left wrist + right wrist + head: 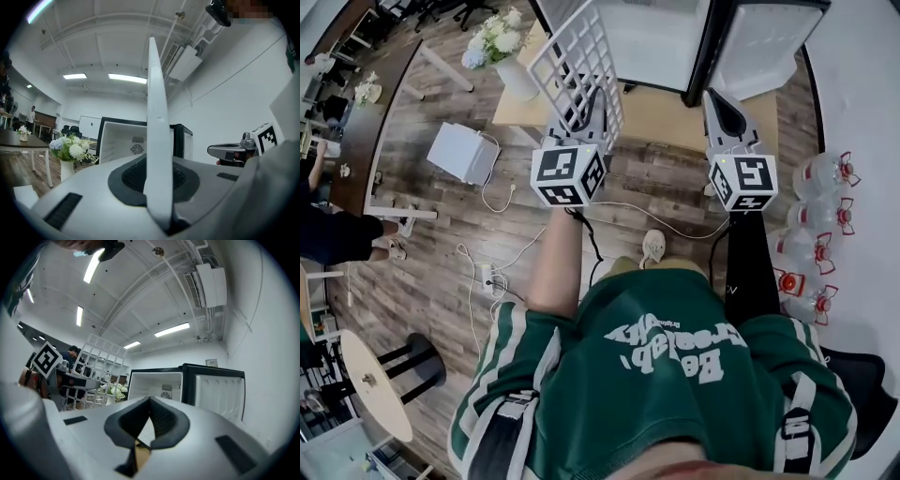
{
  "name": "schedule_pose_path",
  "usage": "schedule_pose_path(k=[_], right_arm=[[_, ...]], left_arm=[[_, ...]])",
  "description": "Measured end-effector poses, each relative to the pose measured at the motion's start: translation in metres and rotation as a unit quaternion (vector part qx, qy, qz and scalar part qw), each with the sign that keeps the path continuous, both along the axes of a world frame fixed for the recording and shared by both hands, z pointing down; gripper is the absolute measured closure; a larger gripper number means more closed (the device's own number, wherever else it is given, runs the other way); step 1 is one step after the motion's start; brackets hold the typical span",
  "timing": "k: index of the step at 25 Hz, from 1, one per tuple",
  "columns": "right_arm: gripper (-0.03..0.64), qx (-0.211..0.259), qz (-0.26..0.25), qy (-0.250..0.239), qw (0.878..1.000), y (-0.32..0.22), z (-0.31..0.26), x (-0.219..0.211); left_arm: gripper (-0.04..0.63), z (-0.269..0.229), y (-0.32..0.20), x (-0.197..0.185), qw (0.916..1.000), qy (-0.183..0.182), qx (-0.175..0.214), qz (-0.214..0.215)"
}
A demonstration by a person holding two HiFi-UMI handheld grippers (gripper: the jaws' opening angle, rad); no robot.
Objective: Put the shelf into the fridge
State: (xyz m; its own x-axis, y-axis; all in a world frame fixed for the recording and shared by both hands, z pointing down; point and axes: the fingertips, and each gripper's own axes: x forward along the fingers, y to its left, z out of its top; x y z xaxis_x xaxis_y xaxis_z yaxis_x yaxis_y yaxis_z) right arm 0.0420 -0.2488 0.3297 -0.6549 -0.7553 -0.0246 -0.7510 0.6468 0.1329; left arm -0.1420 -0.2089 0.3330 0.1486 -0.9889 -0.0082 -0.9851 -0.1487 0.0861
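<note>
Shelf: one white wire shelf (577,61) is held upright in the air, in front of the open fridge and toward its left side, not yet inside.
Left gripper (591,101): its jaws are clamped on the shelf's lower edge, and the shelf is seen edge-on between them in the left gripper view.
Right gripper (715,98): its jaws are closed tip to tip, with nothing gripped. It is pointed at the fridge, just beside the door.
Fridge: one fridge (661,37) is seen, black outside and white inside, with its cavity bare.
Door: one door (769,42) is swung open to the right.
Desk: one low light-wood desk (661,117) carries the fridge.
Surroundings, left: one vase of flowers (502,42) is placed near the desk's left end. One white box (464,150) stands on the floor, well apart from the desk.
Surroundings, right: at least four water bottles (811,248) with red fittings are lined along the wall.
In the way: cables and one power strip (489,277) are spread over the wood floor by the person's feet.
Open room: bare floor is left between the person and the desk. The fridge mouth is unobstructed.
</note>
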Motion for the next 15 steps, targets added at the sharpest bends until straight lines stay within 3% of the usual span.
schedule_pose_path(k=[6,15], right_arm=[[0.614,-0.011,-0.016,-0.013,1.0,-0.041,0.005,-0.004],[0.614,-0.014,-0.025,-0.019,0.999,-0.079,0.01,0.0]], left_arm=[[0.549,0.013,-0.044,-0.006,0.9973,0.069,-0.021,-0.016],[0.549,0.035,-0.09,-0.013,0.9825,0.18,-0.036,-0.032]])
